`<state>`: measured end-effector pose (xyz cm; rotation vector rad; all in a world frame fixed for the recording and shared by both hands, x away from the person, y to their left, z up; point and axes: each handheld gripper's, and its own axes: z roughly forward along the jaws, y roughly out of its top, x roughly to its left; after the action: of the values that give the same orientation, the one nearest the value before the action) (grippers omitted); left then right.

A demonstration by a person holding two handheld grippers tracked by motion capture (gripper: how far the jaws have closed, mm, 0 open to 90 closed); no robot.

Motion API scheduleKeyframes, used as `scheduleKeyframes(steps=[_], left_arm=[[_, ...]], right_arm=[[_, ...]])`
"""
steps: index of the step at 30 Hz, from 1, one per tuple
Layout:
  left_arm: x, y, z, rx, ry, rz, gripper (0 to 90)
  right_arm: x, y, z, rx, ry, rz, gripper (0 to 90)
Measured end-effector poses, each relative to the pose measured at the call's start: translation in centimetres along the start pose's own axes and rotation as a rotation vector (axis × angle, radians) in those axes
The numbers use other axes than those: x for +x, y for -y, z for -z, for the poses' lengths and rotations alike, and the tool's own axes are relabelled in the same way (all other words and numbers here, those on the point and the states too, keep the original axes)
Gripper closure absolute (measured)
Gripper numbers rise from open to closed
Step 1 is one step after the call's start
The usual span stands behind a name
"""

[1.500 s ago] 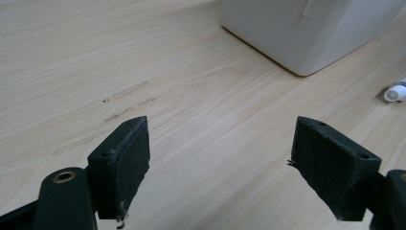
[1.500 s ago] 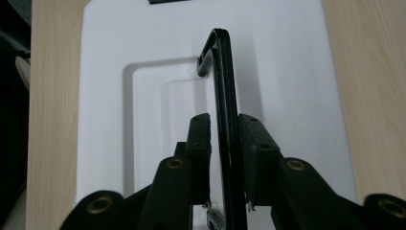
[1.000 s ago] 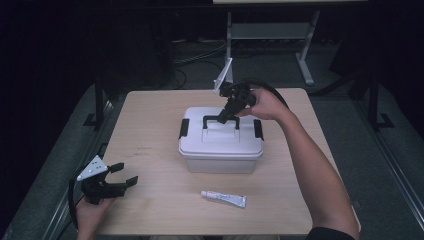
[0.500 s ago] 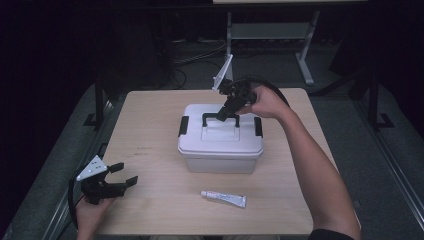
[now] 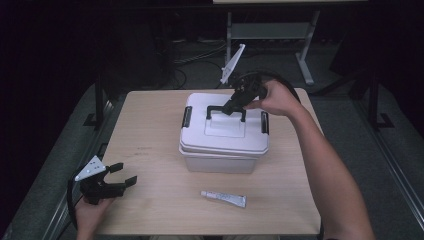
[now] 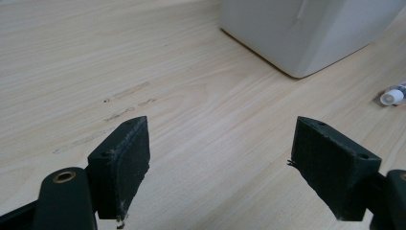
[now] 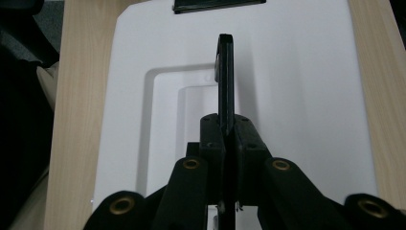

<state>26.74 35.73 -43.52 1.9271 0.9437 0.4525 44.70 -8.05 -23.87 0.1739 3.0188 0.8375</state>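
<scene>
A white plastic box [image 5: 225,145] with a white lid [image 7: 297,96] stands in the middle of the table. Its black carrying handle [image 5: 225,111] stands upright, and my right gripper [image 5: 234,106] is shut on that handle [image 7: 225,67] from the far right side. The lid looks slightly raised off the box body on the near side. Black latches [image 5: 187,116] sit at both ends of the lid. My left gripper [image 5: 120,176] rests open at the table's near left corner, nothing between its fingers [image 6: 124,158]. The box's lower corner [image 6: 306,33] lies ahead of it.
A small white tube [image 5: 224,198] with a white cap [image 6: 391,97] lies on the wooden table [image 5: 150,140] in front of the box. Beyond the table's far edge are a metal stand [image 5: 270,30] and cables on a dark floor.
The right gripper has lifted slightly on the handle, and the lid now sits a little higher over the box. The left gripper has stayed put.
</scene>
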Motion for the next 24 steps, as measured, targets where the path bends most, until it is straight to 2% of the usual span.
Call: scheduleKeyframes(steps=[2,8,24], left_arm=[[-0.1,0.0,0.0,0.001,0.000,-0.001,20.3],[-0.2,0.1,-0.2,0.009,0.006,-0.001,20.3],[-0.6,0.0,-0.3,0.009,0.016,0.002,20.2]], right_arm=[[0.4,0.5,0.7,-0.004,0.012,0.003,84.3],[2.1,2.8,3.4,-0.021,0.069,-0.030,84.2],[6.9,11.6,9.3,-0.020,0.193,-0.182,84.2]])
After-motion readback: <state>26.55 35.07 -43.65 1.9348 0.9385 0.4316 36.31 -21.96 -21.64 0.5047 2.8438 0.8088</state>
